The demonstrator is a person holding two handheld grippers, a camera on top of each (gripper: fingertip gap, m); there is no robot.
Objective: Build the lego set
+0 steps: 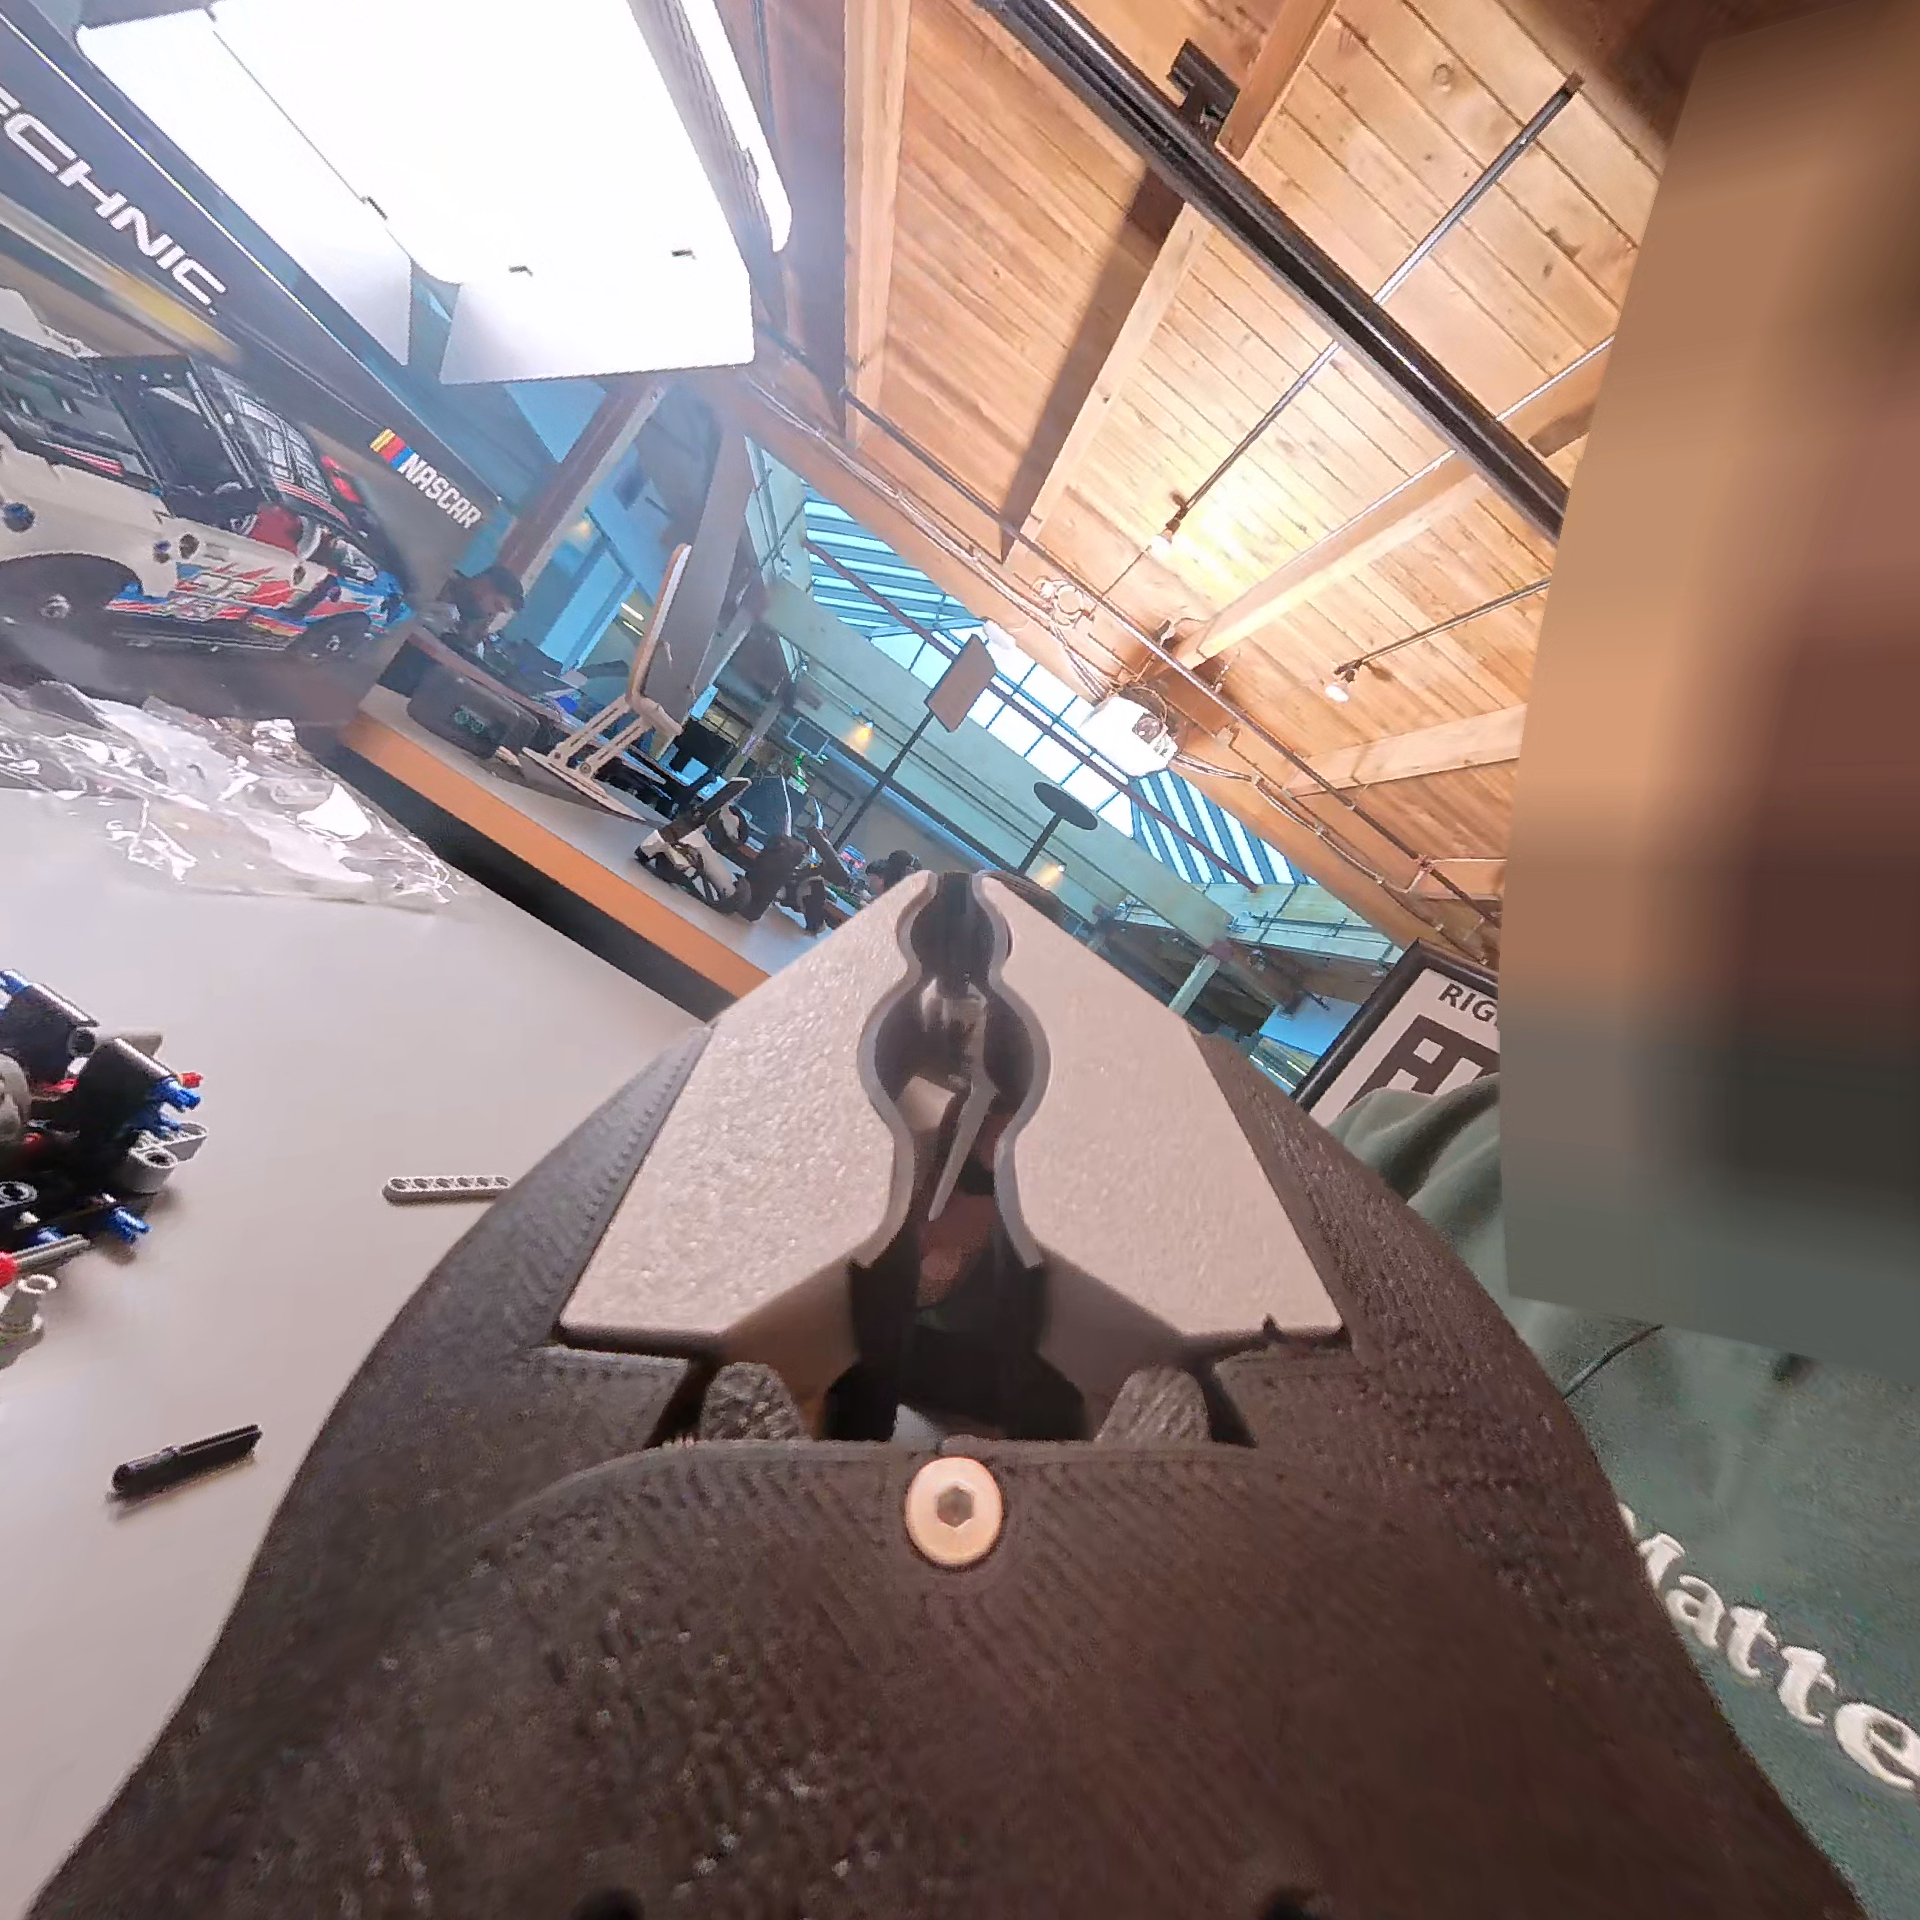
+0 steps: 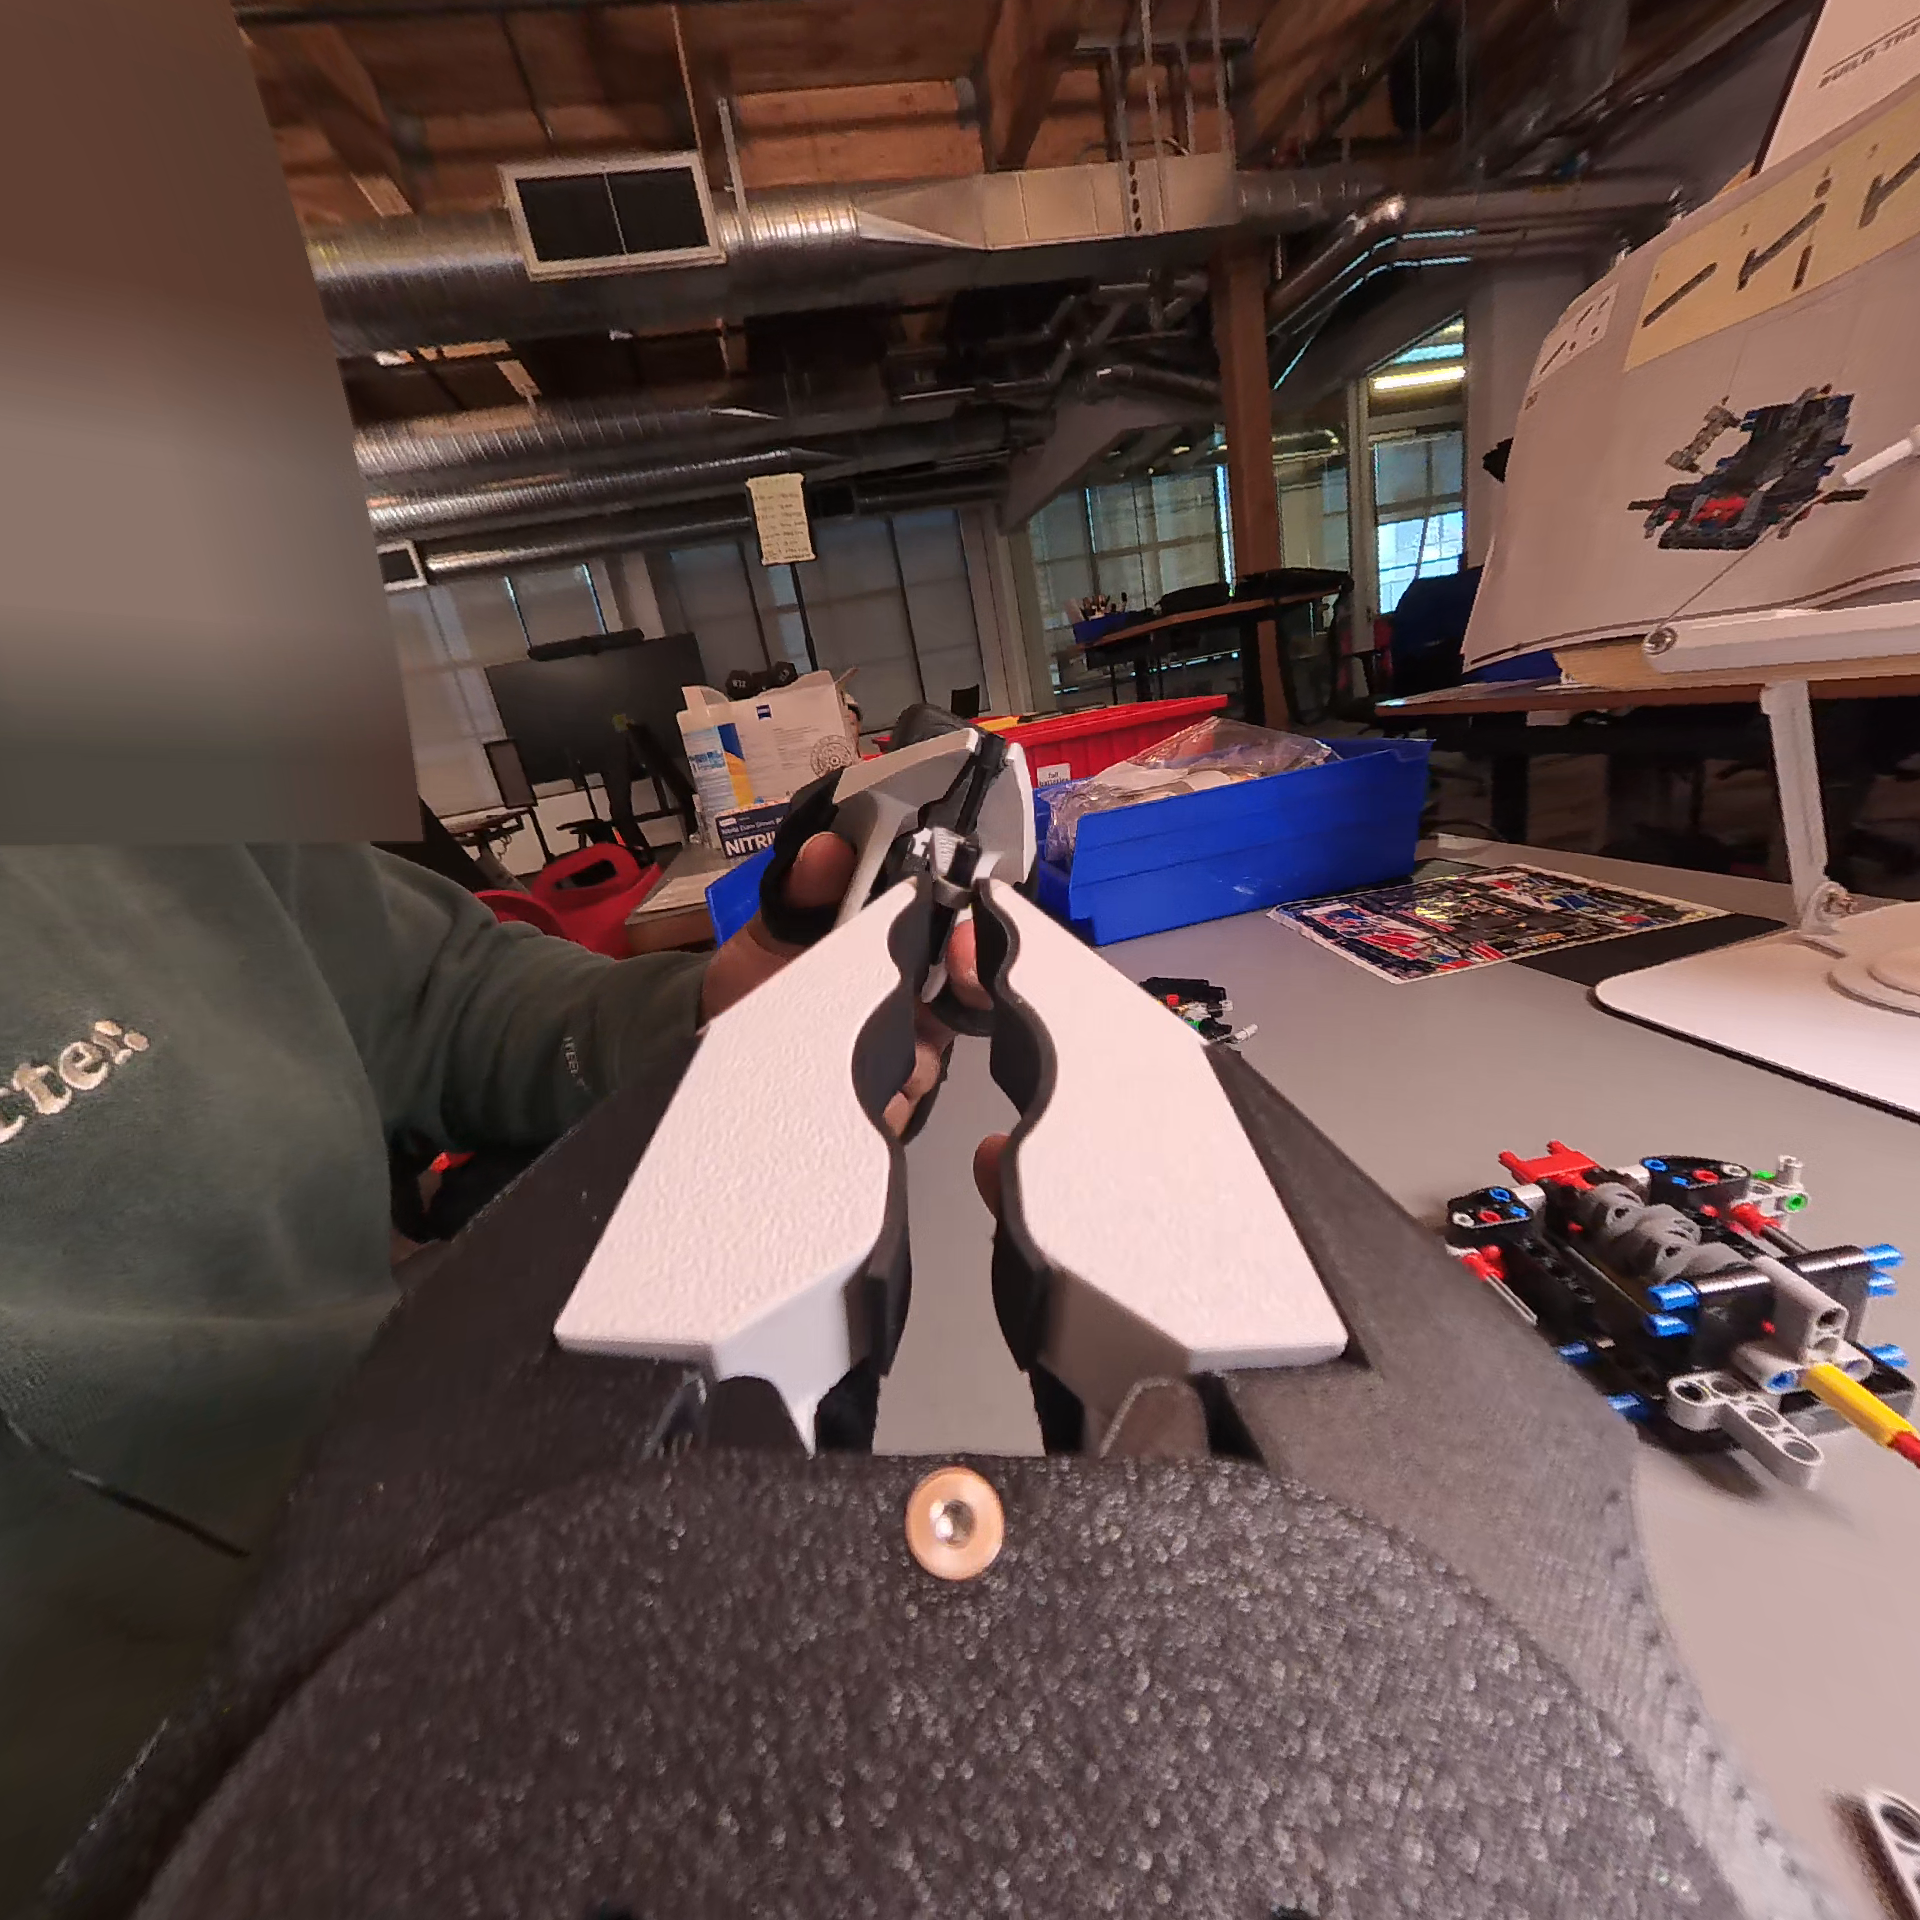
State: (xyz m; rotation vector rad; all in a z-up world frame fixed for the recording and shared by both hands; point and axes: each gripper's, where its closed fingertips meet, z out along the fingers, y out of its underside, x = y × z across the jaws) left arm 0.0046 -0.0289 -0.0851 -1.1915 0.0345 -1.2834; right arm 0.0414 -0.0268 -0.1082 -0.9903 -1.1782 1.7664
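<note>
Both grippers are raised above the grey table (image 2: 1455, 1049), tip to tip. My left gripper (image 1: 951, 909) is shut on a small black-and-grey lego part (image 1: 951, 997) at its fingertips. In the right wrist view it shows farther off (image 2: 940, 800), held by a hand. My right gripper (image 2: 948, 883) is closed at its tips on the grey end of the same small part (image 2: 951, 860), which joins the two grippers. The part-built lego chassis (image 2: 1683, 1288), black and grey with blue and red pins, lies on the table to the right. It also shows at the left edge of the left wrist view (image 1: 83, 1122).
A grey beam (image 1: 447, 1184) and a black axle (image 1: 187, 1460) lie loose on the table. An instruction booklet (image 2: 1714, 468) rests on a white stand, with a sticker sheet (image 2: 1486, 920) and a blue bin (image 2: 1247, 831) behind. The set's box (image 1: 156, 468) and plastic bags (image 1: 208, 790) are at the far left. The tips of one gripper are about 5 centimeters away from the tips of the other. From either gripper's tips it is about 20 centimeters to the black axle (image 1: 187, 1460).
</note>
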